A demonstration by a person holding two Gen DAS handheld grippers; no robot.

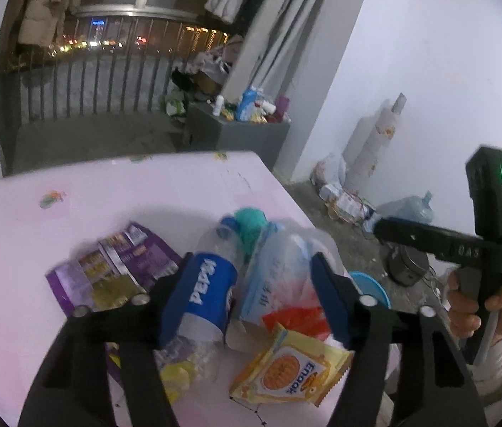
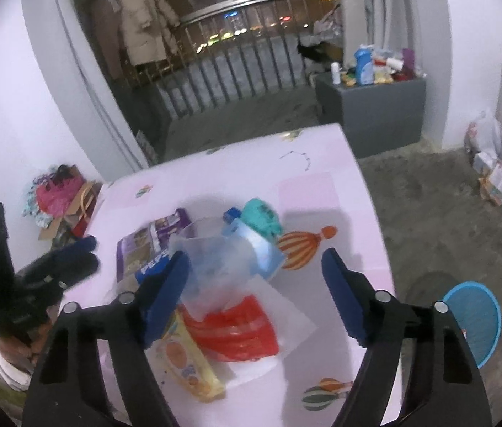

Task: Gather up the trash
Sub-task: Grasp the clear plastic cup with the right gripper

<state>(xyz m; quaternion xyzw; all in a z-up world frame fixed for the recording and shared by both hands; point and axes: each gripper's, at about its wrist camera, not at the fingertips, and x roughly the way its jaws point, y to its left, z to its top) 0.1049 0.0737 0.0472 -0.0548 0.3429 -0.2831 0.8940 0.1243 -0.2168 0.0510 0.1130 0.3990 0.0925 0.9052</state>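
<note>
A pile of trash lies on the pink table [image 1: 55,220]: a Pepsi bottle [image 1: 208,284], a purple wrapper [image 1: 116,267], a clear plastic bag [image 1: 283,267], a red bag [image 1: 297,320], a yellow snack packet [image 1: 293,370] and a teal wad [image 1: 251,224]. My left gripper [image 1: 251,281] is open, its jaws spread over the bottle and clear bag. My right gripper [image 2: 254,277] is open and empty above the pile, where the clear bag [image 2: 215,267], red bag [image 2: 240,331], snack packet [image 2: 187,366] and Pepsi bottle [image 2: 151,267] show. The left gripper [image 2: 73,259] appears at the left there, the right gripper's body [image 1: 457,245] at the right of the left wrist view.
A blue basket [image 2: 475,316] stands on the floor right of the table. A grey bin [image 2: 372,114] full of trash stands at the back by the balcony railing. Bags and boxes lie along the right wall [image 2: 500,181] and at the left [image 2: 59,199].
</note>
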